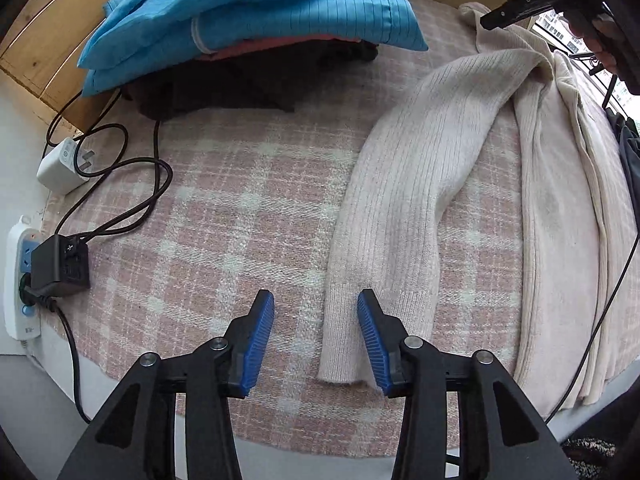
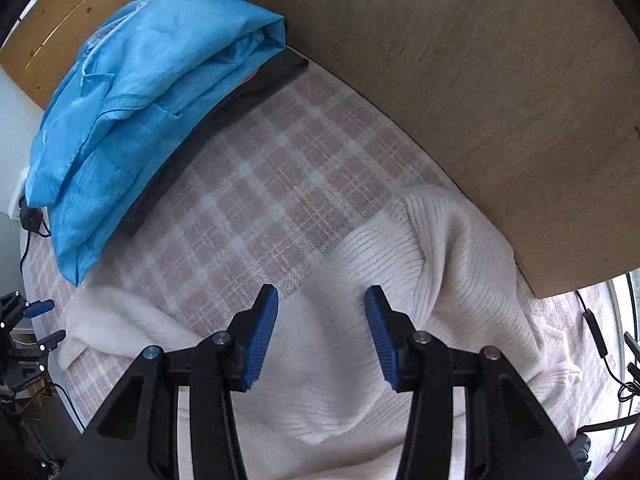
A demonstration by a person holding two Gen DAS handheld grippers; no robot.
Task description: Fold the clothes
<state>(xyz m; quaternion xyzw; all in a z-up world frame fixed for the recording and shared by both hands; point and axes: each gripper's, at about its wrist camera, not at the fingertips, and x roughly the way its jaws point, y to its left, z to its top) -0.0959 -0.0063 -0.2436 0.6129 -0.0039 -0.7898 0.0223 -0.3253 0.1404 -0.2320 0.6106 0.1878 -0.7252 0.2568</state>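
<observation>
Hovering my left claw (image 1: 316,340) wide open and empty, I am straddling the cuff of the sweater's (image 1: 540,240) sleeve (image 1: 392,208), which is lying stretched out across the plaid cloth (image 1: 240,220). My right claw (image 2: 322,334), equally wide and empty, is hanging over the bunched body near the collar. I am judging the sleeve fold is in hand: pinch the cuff, carry it over the body. Beyond, a blue garment (image 1: 248,12) is topping a stack whose lower pieces are hiding in shadow.
</observation>
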